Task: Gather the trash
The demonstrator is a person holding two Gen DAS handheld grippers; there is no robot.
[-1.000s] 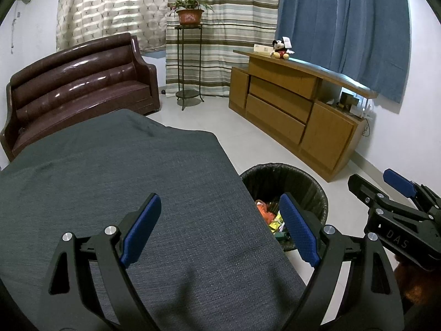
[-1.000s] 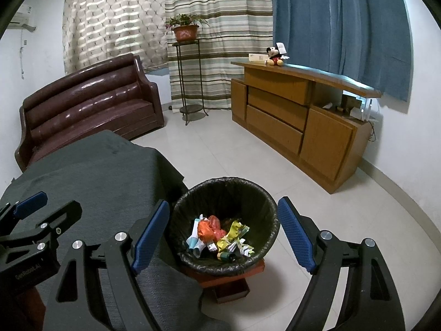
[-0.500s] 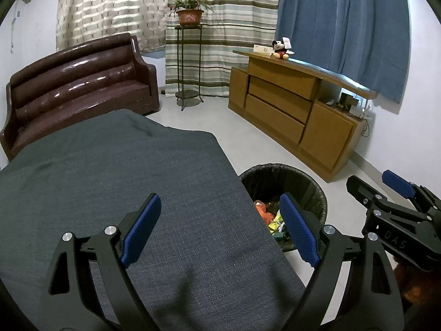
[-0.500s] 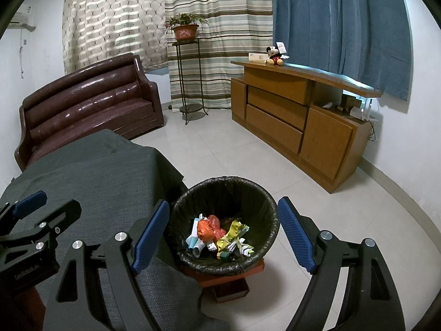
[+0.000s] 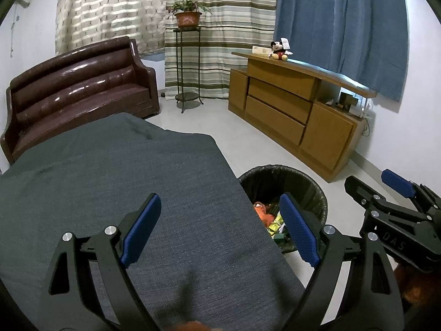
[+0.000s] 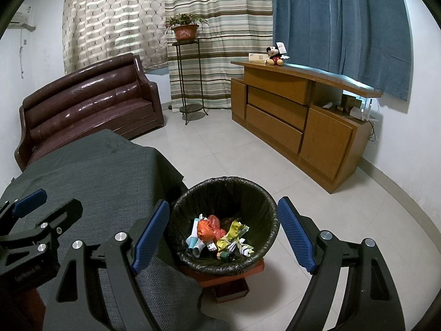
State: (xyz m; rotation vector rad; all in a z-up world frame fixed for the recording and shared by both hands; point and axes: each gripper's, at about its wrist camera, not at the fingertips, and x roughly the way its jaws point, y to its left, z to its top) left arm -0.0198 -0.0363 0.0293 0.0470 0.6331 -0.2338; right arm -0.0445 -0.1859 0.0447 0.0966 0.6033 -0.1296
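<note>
The trash bin point(image 6: 224, 222) is standing upright on a small red-brown stand point(image 6: 228, 278) on the tiled floor point(image 6: 248, 160), its round mouth facing straight up, just beside the corner of the desk point(image 5: 124, 193) that a dark grey cloth is covering. A black liner is lining the bin, and crumpled trash point(image 6: 217, 234) is lying in a loose heap at the bottom: an orange bag, yellow wrappers, white and pale blue paper, a small dark green piece; which way any single piece points is hard to tell. The right gripper point(image 6: 223, 233) is hanging above the bin with its jaws spread wide and gripping nothing, the blue pads point(image 6: 150, 233) framing the bin's mouth. The left gripper point(image 5: 217, 231) is hovering over the desk, jaws likewise spread and empty, its right pad overlapping the bin's near rim in the left wrist view. Compared with half a second ago and a second ago, almost nothing is changing: both grippers are keeping their places and spread, and the heap is lying as it did.
</note>
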